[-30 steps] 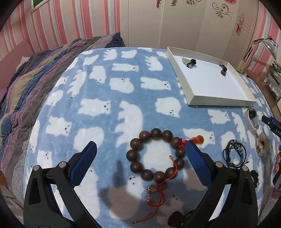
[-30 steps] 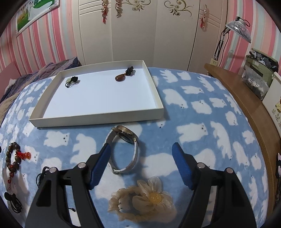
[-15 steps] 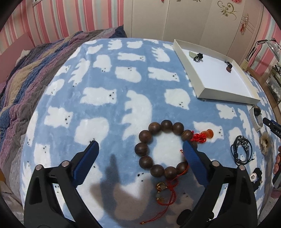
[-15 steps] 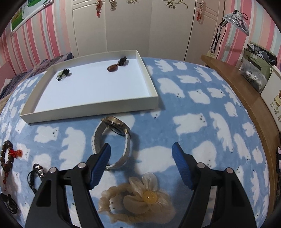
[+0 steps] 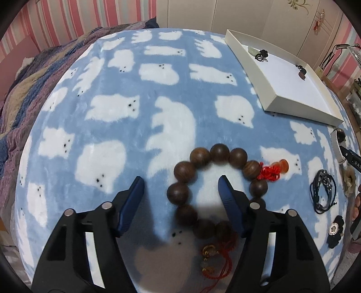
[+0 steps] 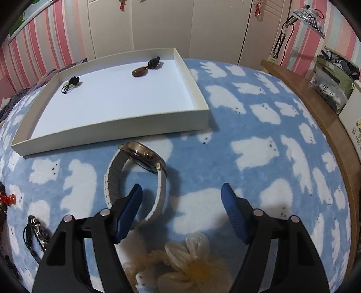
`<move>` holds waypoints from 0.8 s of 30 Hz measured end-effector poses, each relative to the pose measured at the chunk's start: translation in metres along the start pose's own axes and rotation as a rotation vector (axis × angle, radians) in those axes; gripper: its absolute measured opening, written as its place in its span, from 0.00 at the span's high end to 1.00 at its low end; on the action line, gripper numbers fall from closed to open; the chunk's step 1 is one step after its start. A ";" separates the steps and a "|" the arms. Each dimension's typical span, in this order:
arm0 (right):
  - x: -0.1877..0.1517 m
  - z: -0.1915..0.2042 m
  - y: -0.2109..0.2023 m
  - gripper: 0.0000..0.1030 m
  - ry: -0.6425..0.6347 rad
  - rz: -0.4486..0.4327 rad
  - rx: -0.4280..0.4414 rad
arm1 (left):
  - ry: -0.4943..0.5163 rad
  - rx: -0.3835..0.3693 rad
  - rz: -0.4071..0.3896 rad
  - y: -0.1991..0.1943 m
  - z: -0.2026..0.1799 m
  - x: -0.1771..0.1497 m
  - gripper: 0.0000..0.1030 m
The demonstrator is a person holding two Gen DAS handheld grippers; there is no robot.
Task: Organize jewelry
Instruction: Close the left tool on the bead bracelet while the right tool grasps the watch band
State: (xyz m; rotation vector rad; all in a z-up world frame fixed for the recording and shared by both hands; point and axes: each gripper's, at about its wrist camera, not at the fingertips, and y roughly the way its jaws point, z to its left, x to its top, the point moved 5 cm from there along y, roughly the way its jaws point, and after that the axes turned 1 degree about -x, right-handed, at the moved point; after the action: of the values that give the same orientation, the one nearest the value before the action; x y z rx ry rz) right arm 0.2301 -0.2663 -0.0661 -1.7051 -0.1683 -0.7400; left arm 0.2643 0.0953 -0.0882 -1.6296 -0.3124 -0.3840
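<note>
A brown wooden bead bracelet (image 5: pixel 180 171) with a red tassel lies on the blue bear blanket. My left gripper (image 5: pixel 181 187) is open and low over it, its fingers astride the ring's left side, the right finger inside the ring. A white-strap wristwatch (image 6: pixel 135 164) lies before my right gripper (image 6: pixel 181 198), which is open, its left finger over the strap loop. The white tray (image 6: pixel 112 130) holds a brown pendant (image 6: pixel 140 72) and a black-corded charm (image 6: pixel 71 83). It also shows in the left wrist view (image 5: pixel 270 99).
A cream flower scrunchie (image 6: pixel 189 266) lies under my right gripper. A black cord bracelet (image 5: pixel 322 193) and a small black brooch (image 5: pixel 335 230) lie right of the beads. A wooden desk edge (image 6: pixel 315 108) with boxes and a lamp (image 6: pixel 311 20) runs along the right. Striped bedding (image 5: pixel 27 85) lies at left.
My left gripper has dropped and moved right onto the bead bracelet, and its fingers have narrowed. My right gripper has moved forward and left, closer to the watch.
</note>
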 end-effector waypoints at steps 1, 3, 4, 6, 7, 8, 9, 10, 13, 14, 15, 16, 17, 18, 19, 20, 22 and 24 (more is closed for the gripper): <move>0.000 0.002 0.002 0.31 -0.001 0.004 0.001 | 0.006 0.010 -0.002 0.001 -0.001 0.001 0.40; 0.001 0.004 0.005 0.33 -0.006 0.006 0.003 | 0.020 0.036 -0.007 0.002 -0.003 0.002 0.45; 0.002 0.006 0.005 0.35 -0.008 0.004 0.006 | 0.023 0.042 -0.009 0.003 -0.004 0.002 0.50; 0.003 0.009 0.005 0.52 -0.009 0.008 0.014 | 0.019 0.044 -0.014 0.002 -0.004 0.003 0.60; 0.004 0.010 0.006 0.56 -0.009 0.014 0.024 | 0.016 0.044 -0.015 0.001 -0.003 0.003 0.65; 0.005 0.011 0.007 0.60 -0.007 0.018 0.032 | 0.012 0.040 -0.012 0.001 -0.003 0.004 0.68; 0.005 0.013 0.007 0.66 -0.008 0.019 0.035 | 0.009 0.039 -0.011 0.001 -0.003 0.005 0.71; 0.006 0.015 0.007 0.69 -0.012 0.021 0.042 | 0.008 0.044 -0.010 0.001 -0.003 0.005 0.78; 0.008 0.021 0.006 0.83 -0.027 0.032 0.055 | 0.018 0.061 -0.009 0.001 -0.006 0.006 0.79; 0.009 0.022 0.006 0.86 -0.031 0.031 0.051 | 0.020 0.066 -0.008 0.001 -0.008 0.006 0.79; 0.010 0.023 0.005 0.91 -0.037 0.027 0.046 | 0.017 0.065 -0.008 0.000 -0.007 0.006 0.79; 0.010 0.023 0.004 0.91 -0.040 0.026 0.048 | 0.015 0.062 -0.009 0.000 -0.007 0.006 0.79; 0.011 0.023 0.004 0.91 -0.039 0.027 0.057 | 0.013 0.056 -0.012 -0.002 -0.008 0.007 0.80; 0.012 0.022 0.002 0.92 -0.036 0.022 0.068 | 0.011 0.053 -0.016 -0.003 -0.008 0.007 0.80; 0.012 0.021 0.001 0.92 -0.033 0.018 0.075 | 0.010 0.049 -0.028 -0.006 -0.009 0.008 0.80; 0.012 0.021 -0.001 0.92 -0.032 0.013 0.081 | 0.012 0.047 -0.038 -0.009 -0.009 0.008 0.80; 0.013 0.021 -0.005 0.92 -0.035 -0.002 0.089 | 0.018 0.049 -0.066 -0.017 -0.013 0.010 0.83; 0.014 0.022 -0.013 0.92 -0.037 -0.030 0.092 | 0.023 0.060 -0.111 -0.028 -0.018 0.013 0.83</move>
State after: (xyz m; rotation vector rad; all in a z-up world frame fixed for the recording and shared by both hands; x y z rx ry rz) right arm 0.2432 -0.2465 -0.0493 -1.6324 -0.2505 -0.7130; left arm 0.2631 0.0799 -0.0562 -1.5526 -0.3945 -0.4733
